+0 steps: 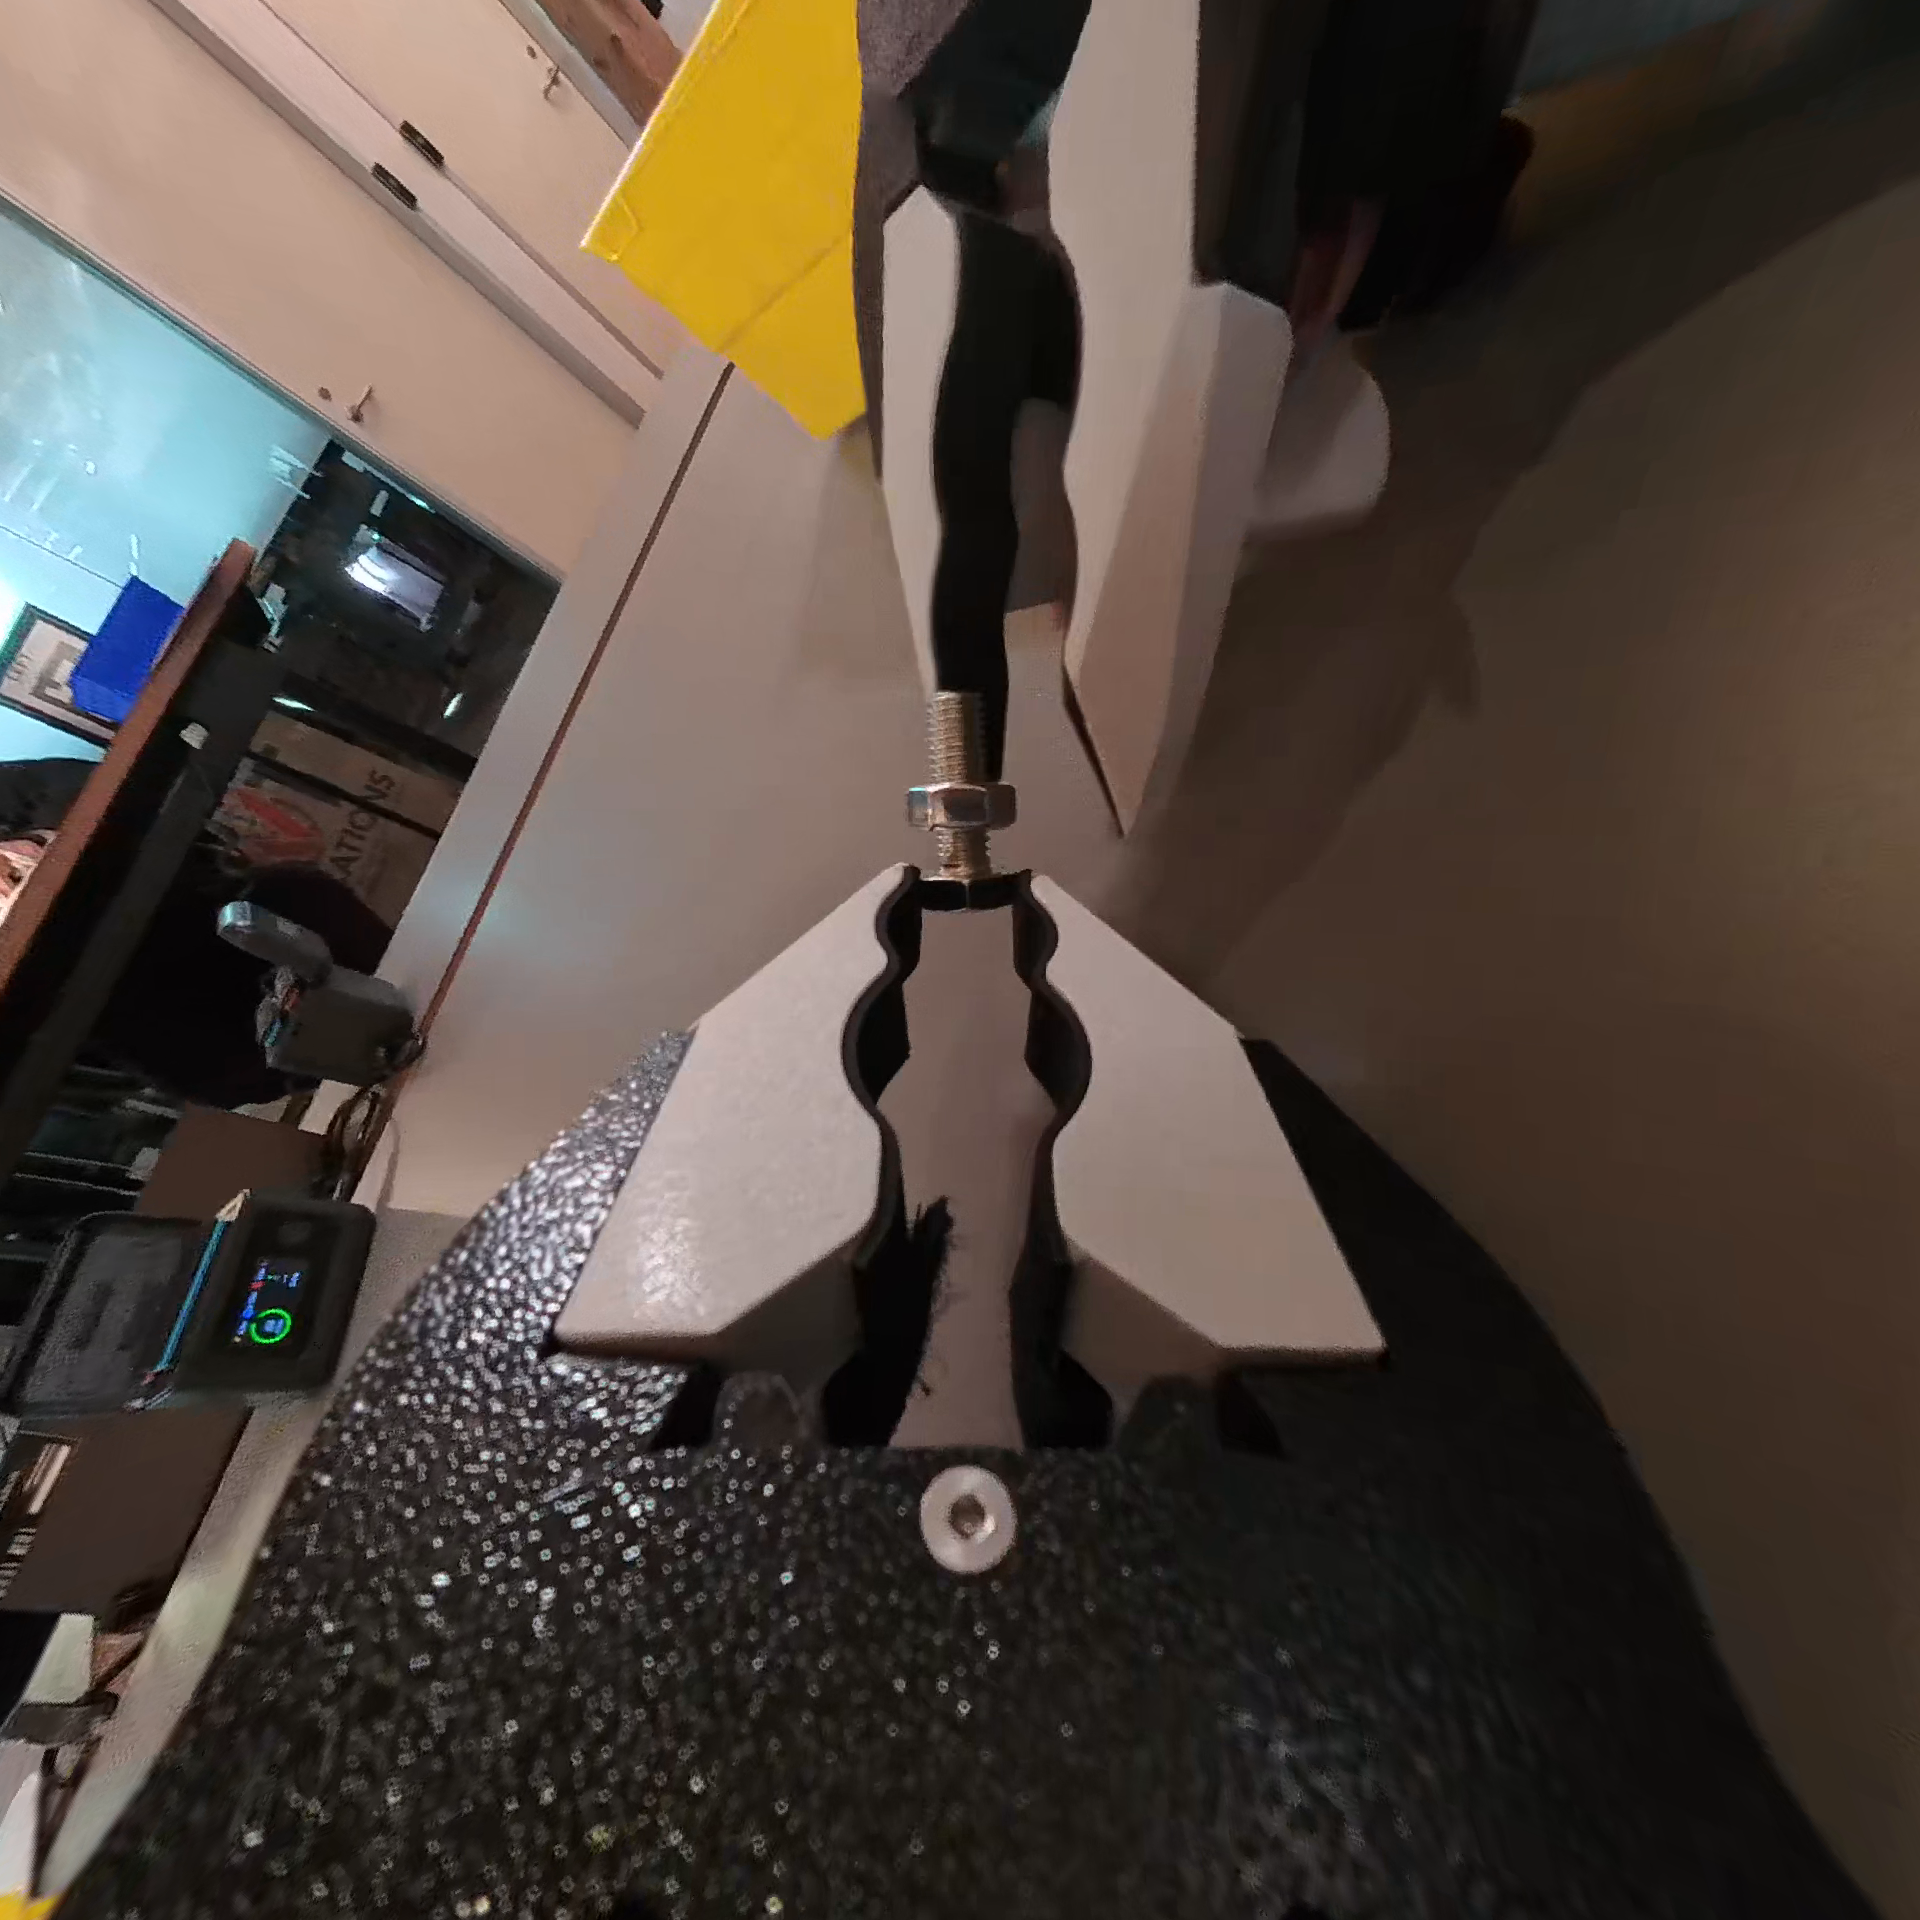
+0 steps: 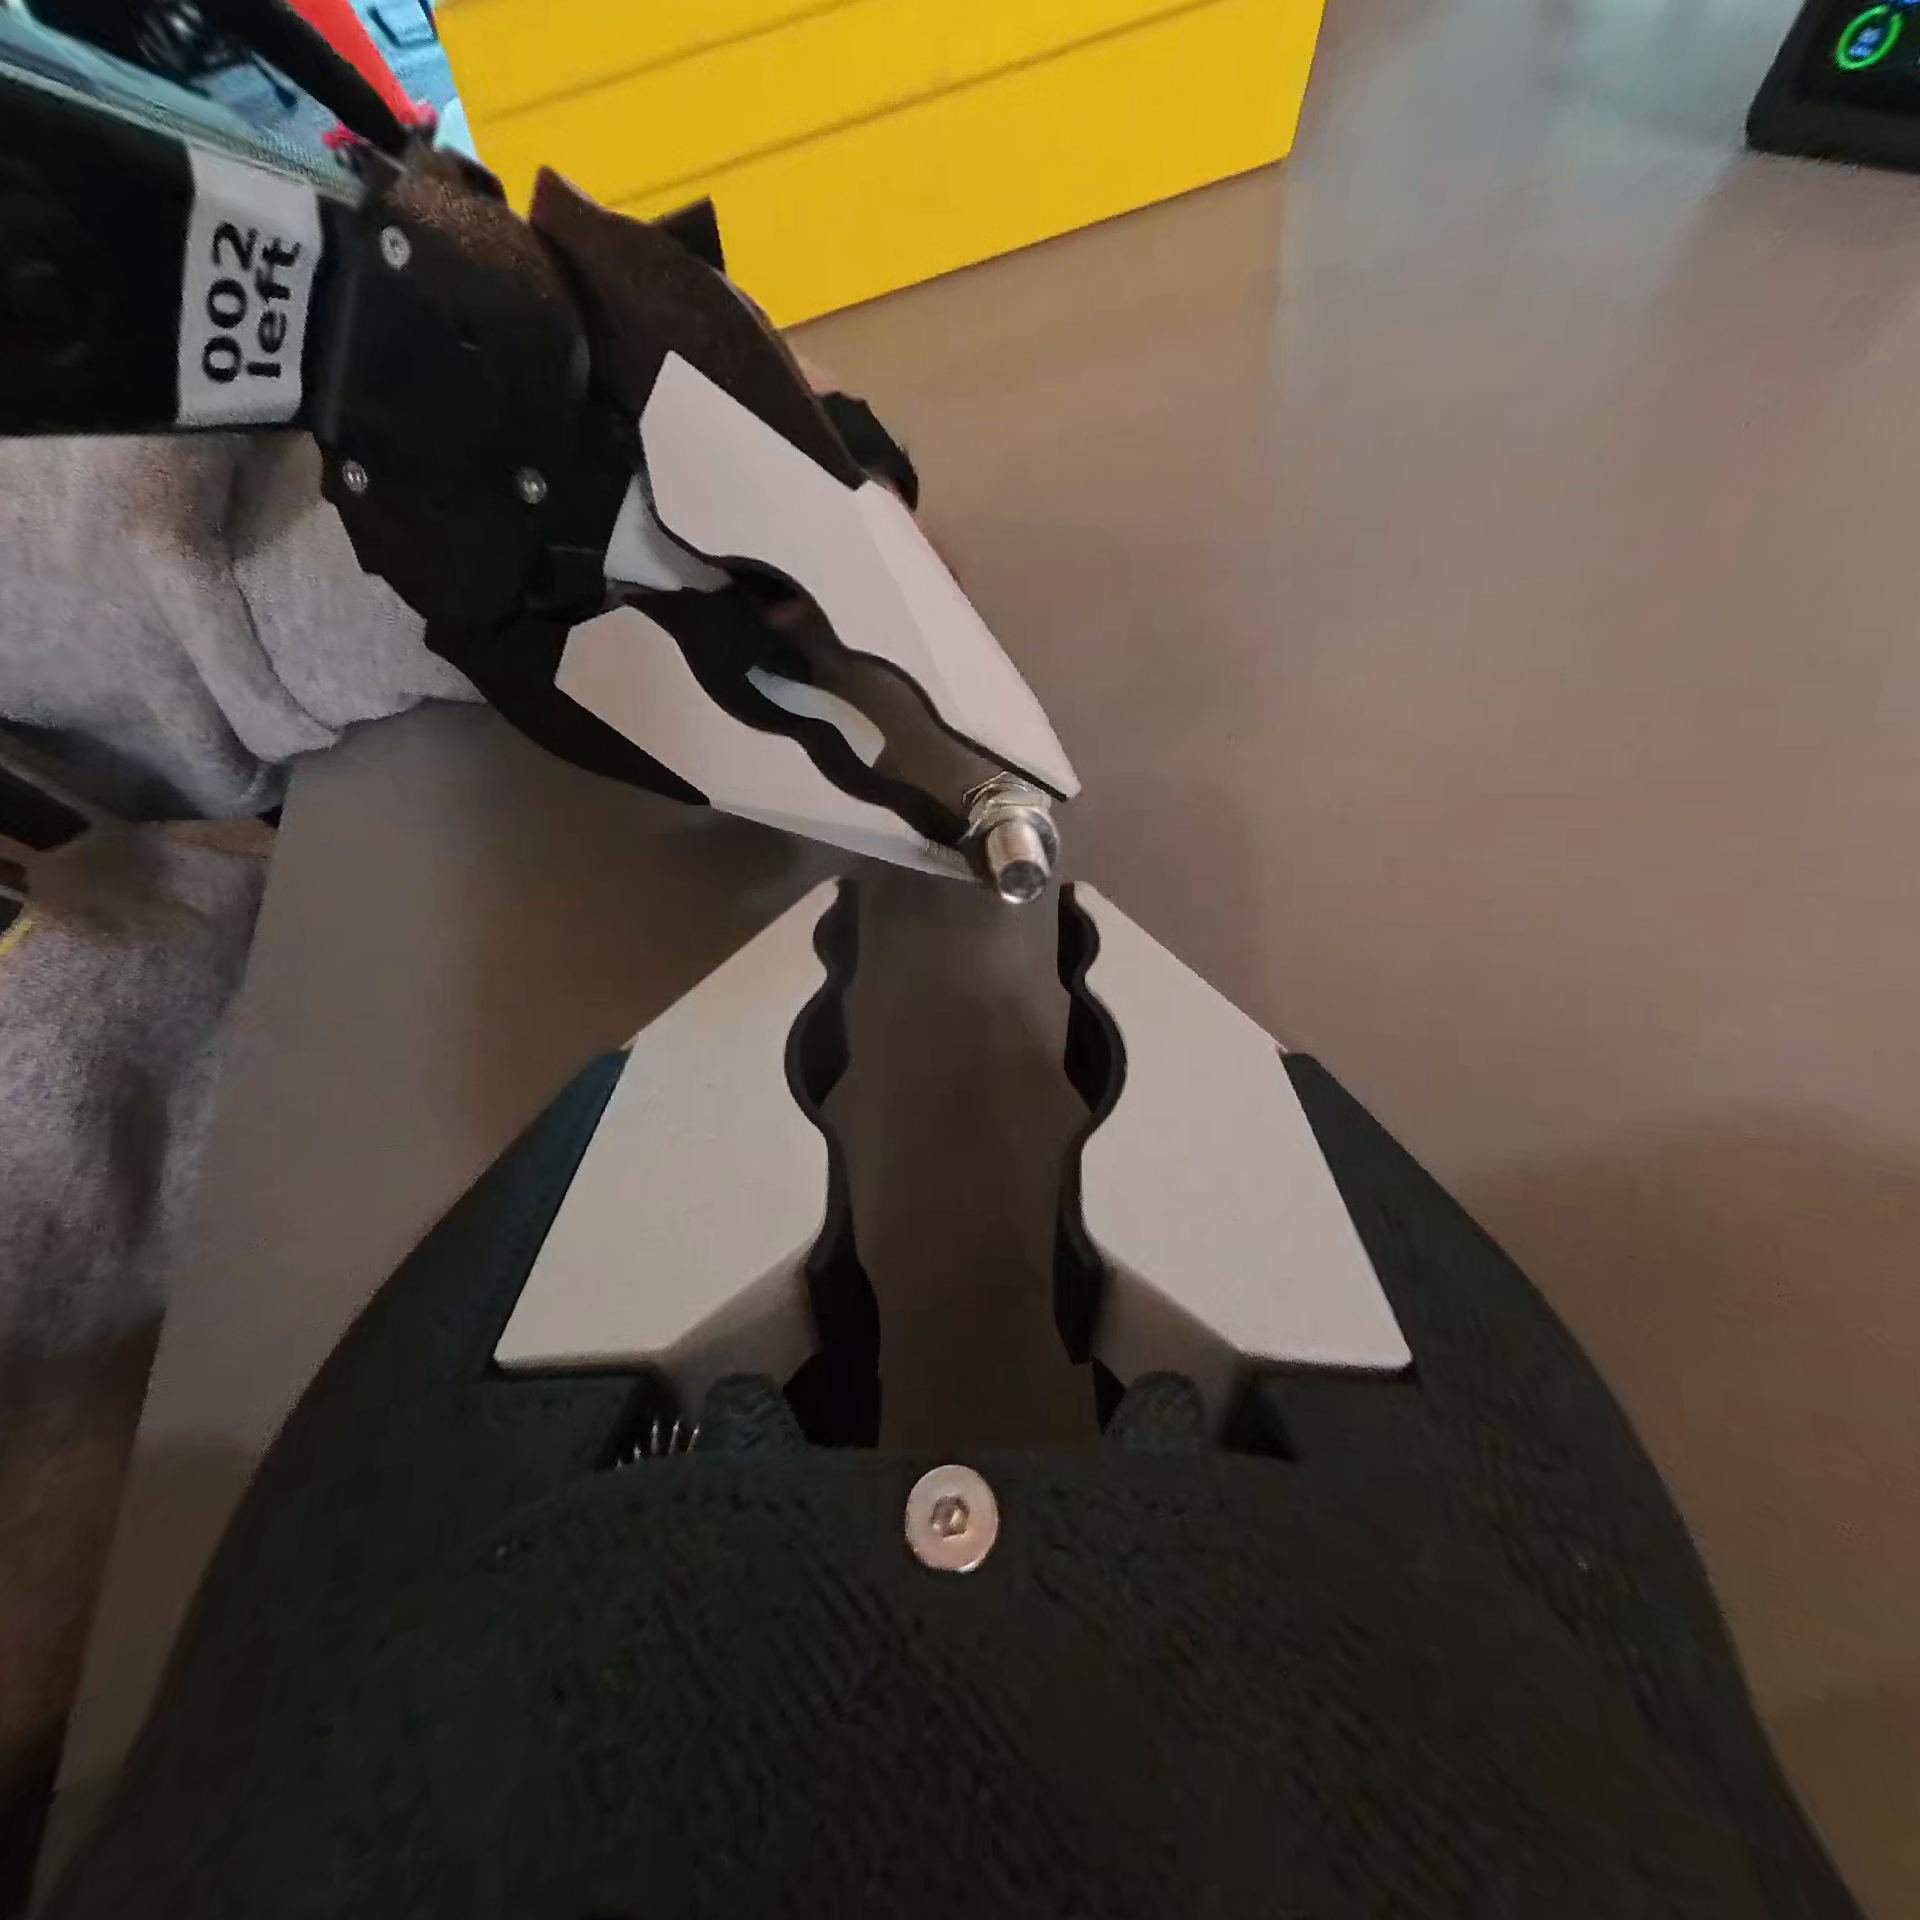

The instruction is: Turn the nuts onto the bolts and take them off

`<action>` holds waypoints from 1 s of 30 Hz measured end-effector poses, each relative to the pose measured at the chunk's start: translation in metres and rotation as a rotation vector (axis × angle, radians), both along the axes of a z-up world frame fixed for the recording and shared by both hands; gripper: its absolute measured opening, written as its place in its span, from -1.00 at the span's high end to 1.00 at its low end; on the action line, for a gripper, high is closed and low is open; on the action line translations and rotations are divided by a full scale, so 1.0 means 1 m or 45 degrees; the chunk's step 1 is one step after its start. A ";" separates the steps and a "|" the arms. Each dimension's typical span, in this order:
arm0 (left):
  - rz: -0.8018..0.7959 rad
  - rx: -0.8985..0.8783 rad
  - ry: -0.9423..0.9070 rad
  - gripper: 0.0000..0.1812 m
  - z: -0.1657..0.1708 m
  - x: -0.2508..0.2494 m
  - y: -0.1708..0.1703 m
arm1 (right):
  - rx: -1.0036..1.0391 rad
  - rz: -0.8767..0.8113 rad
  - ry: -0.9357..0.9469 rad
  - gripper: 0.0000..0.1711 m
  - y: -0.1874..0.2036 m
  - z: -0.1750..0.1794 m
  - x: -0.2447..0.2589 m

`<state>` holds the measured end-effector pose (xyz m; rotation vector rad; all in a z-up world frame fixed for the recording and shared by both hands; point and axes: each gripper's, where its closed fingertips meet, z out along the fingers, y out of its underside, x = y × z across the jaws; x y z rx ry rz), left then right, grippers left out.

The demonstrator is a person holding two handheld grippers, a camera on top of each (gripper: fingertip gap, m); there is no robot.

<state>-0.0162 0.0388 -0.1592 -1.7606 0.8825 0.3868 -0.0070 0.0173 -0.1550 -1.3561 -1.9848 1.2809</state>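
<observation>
gripping the bolt (image 1: pixel 961 774) by its head, the left gripper (image 1: pixel 966 883) aims the nut (image 1: pixel 961 805) at 12 o'clock toward the parted, empty right gripper (image 2: pixel 956 894).

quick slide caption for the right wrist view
Left gripper grips a bolt carrying a nut; open right gripper approaches.

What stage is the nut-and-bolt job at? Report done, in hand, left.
Done: the silver hex nut sits threaded partway along the silver threaded bolt. In hand: the left gripper clamps the bolt's head end; the right gripper is open at its tip. Left: gripping and turning the nut.
</observation>
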 end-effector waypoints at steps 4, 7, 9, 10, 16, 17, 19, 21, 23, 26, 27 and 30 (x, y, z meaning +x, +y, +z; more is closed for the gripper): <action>-0.015 -0.010 0.043 0.82 -0.001 0.001 -0.001 | 0.100 0.057 0.161 0.47 -0.010 0.013 -0.006; -0.005 -0.014 0.058 0.82 -0.001 0.001 -0.001 | 0.113 0.155 0.361 0.54 -0.029 0.036 -0.002; -0.005 -0.012 0.049 0.82 -0.001 0.001 -0.001 | 0.093 0.059 0.267 0.45 -0.011 0.029 -0.002; -0.002 -0.013 0.047 0.82 0.000 0.000 -0.001 | 0.081 0.014 0.197 0.43 -0.002 0.022 -0.001; -0.001 -0.015 0.067 0.82 0.000 0.001 -0.001 | 0.086 0.032 -0.038 0.42 0.000 -0.008 0.005; -0.002 -0.017 0.070 0.82 0.000 0.001 -0.002 | 0.093 0.052 -0.012 0.42 -0.005 -0.005 0.003; -0.007 -0.015 0.082 0.82 0.000 0.001 -0.002 | 0.137 0.095 0.114 0.35 -0.012 0.008 -0.003; -0.003 -0.015 0.090 0.82 0.000 0.001 -0.002 | 0.136 0.231 0.337 0.42 -0.035 0.034 -0.001; -0.005 -0.012 0.073 0.82 0.001 0.001 -0.002 | 0.205 0.138 0.390 0.42 -0.024 0.038 -0.005; -0.003 -0.012 0.069 0.82 0.002 0.001 -0.002 | 0.281 0.002 0.141 0.40 0.008 0.005 0.001; -0.004 -0.011 0.074 0.82 0.002 0.001 -0.003 | 0.273 -0.011 0.077 0.40 0.012 -0.003 0.004; -0.003 -0.012 0.071 0.82 0.002 0.001 -0.003 | 0.244 0.022 -0.024 0.43 0.006 -0.014 0.005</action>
